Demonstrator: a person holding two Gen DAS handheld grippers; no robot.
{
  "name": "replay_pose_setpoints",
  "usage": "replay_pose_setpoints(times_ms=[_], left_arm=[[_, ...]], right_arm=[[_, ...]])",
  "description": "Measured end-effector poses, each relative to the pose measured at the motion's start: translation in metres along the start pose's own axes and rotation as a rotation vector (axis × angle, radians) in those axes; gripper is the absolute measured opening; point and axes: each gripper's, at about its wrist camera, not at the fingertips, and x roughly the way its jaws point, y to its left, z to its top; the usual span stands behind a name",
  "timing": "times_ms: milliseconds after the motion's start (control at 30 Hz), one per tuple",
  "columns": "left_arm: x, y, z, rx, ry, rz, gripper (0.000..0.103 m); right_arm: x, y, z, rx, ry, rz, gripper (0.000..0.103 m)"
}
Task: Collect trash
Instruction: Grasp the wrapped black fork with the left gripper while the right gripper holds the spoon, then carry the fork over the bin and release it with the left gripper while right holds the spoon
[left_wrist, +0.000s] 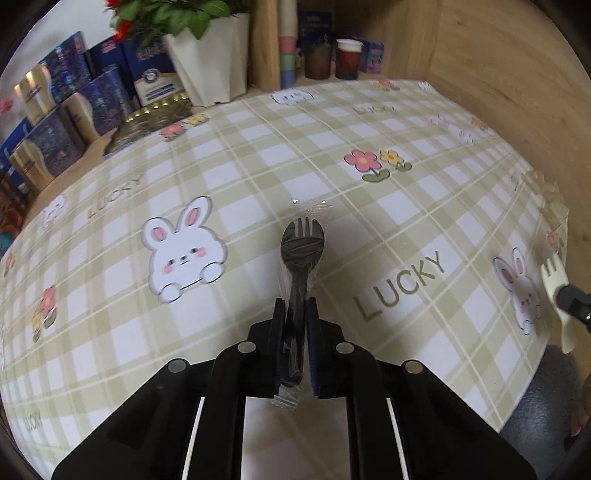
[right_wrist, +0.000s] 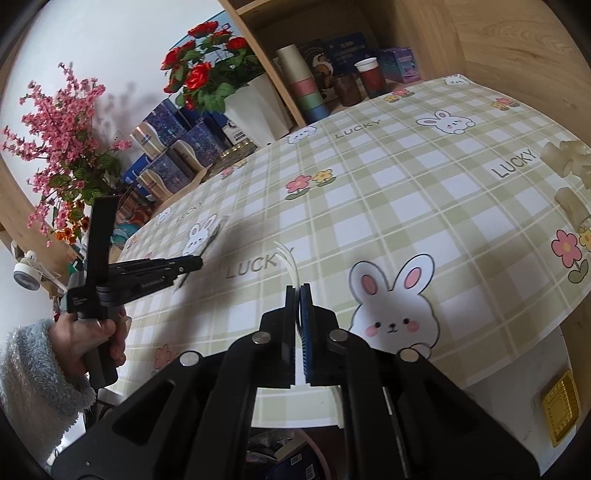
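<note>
The left gripper (left_wrist: 295, 306) is clamped on a wrapped black fork (left_wrist: 301, 240), tines toward twelve o'clock above the tablecloth (left_wrist: 258, 147). The right gripper (right_wrist: 299, 291), at three o'clock, pinches a white fork (right_wrist: 290, 258).

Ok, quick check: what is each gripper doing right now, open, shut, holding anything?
Left gripper: shut on the black wrapped spork.
Right gripper: shut on the white spork.

Two matte black grippers, left gripper (left_wrist: 296, 306) and right gripper (right_wrist: 300, 291), each bearing round silver pivot pins on angular linkages; a fluffy grey-white sleeve (right_wrist: 35, 373) at eight o'clock.
</note>
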Motion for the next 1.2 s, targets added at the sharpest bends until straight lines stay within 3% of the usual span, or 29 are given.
replay_pose_setpoints(times_ms=[333, 733, 933, 1200], left_arm=[[-0.080, -0.004, -0.033, -0.020, -0.074, -0.007, 0.011], [-0.157, -0.032, -0.142, -0.111, -0.111, -0.183, 0.011], [-0.153, -0.049, -0.195, -0.115, -0.046, -0.249, 0.011], [-0.118, -0.069, -0.236, -0.074, 0.104, -0.229, 0.011]], right_arm=[[-0.026, 0.033, -0.009, -0.059, -0.016, 0.039, 0.007], [-0.062, 0.068, -0.038, -0.131, -0.012, 0.070, 0.007], [-0.067, 0.080, -0.054, -0.160, 0.004, 0.078, 0.007], [-0.065, 0.091, -0.066, -0.189, 0.037, 0.086, 0.007]])
